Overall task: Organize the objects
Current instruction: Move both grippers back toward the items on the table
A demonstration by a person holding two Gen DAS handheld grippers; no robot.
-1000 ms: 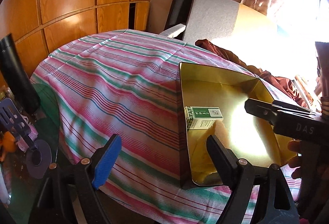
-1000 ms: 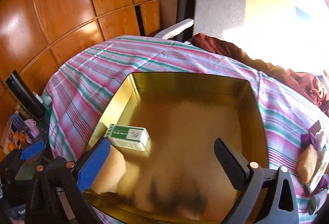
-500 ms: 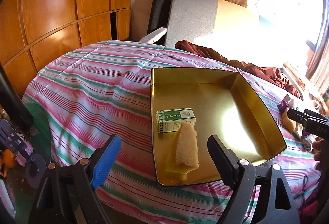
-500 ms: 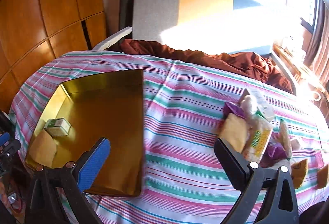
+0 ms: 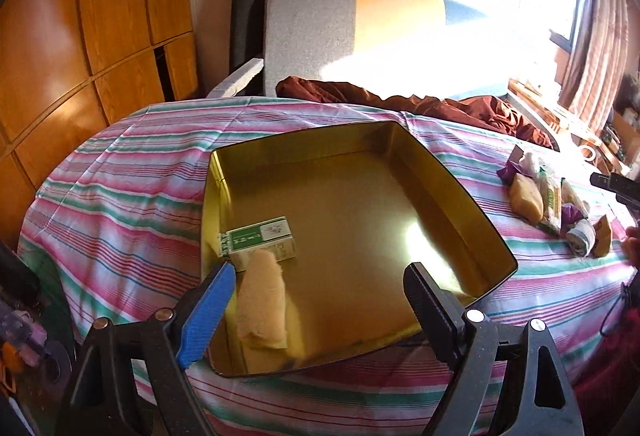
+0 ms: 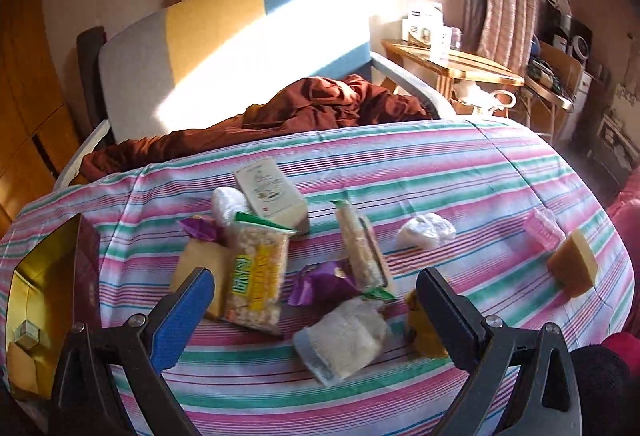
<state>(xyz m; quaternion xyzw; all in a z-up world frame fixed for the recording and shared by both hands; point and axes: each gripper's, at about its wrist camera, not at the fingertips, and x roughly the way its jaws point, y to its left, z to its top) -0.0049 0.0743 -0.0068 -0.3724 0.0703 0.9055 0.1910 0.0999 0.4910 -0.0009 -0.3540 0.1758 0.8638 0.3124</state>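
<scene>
Swinging from the gold tin (image 5: 452,196) to the snack pile, the right gripper (image 6: 316,300), jaws apart and empty, now hovers over the rice-cracker packet (image 6: 256,276); left gripper (image 5: 316,296) empty, jaws apart, tin at 12 o'clock. Next pick pending.

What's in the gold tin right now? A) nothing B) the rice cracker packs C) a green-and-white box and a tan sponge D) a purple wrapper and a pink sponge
C: the left wrist view shows the green-and-white box and tan sponge lying in the gold tin, near its left wall.
</scene>
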